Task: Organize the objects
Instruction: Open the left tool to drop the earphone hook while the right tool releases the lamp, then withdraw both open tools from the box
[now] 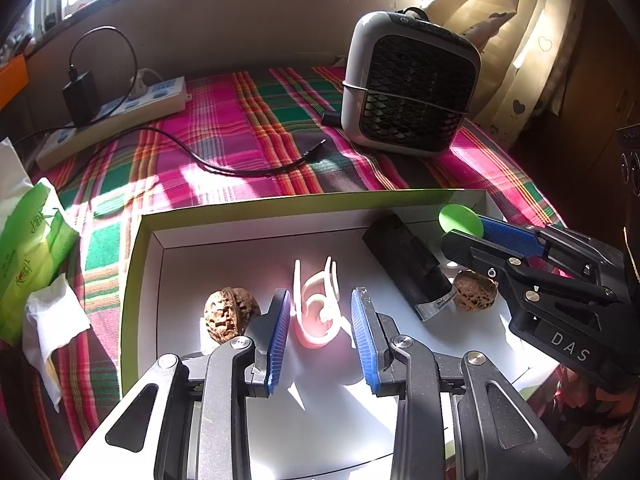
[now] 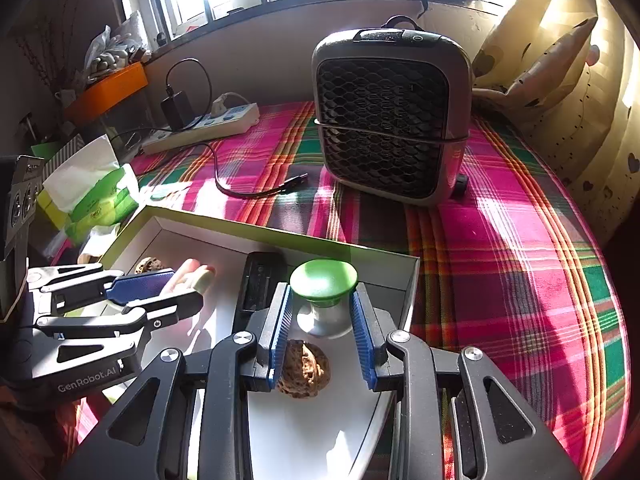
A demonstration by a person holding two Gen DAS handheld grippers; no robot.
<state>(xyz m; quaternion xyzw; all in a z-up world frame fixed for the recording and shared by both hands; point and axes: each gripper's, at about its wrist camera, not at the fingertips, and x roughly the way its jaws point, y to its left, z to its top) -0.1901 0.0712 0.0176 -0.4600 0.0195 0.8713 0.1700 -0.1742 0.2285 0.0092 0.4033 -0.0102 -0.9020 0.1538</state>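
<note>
Left gripper (image 1: pixel 320 336): jaws apart, straddling the pink clip (image 1: pixel 318 312), not clamped. Right gripper (image 2: pixel 322 312): pads against the green-capped knob (image 2: pixel 323 280), apparently gripping it.

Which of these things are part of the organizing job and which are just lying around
Job: white box, pink clip, two walnuts, green-capped item, black case.

Lying about: fan heater, power strip, black cable, tissue pack.

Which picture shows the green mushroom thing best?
The right wrist view: the green-topped knob sits whole between the right gripper fingers, white base visible. The left wrist view shows only its green top, partly hidden behind that gripper.
</note>
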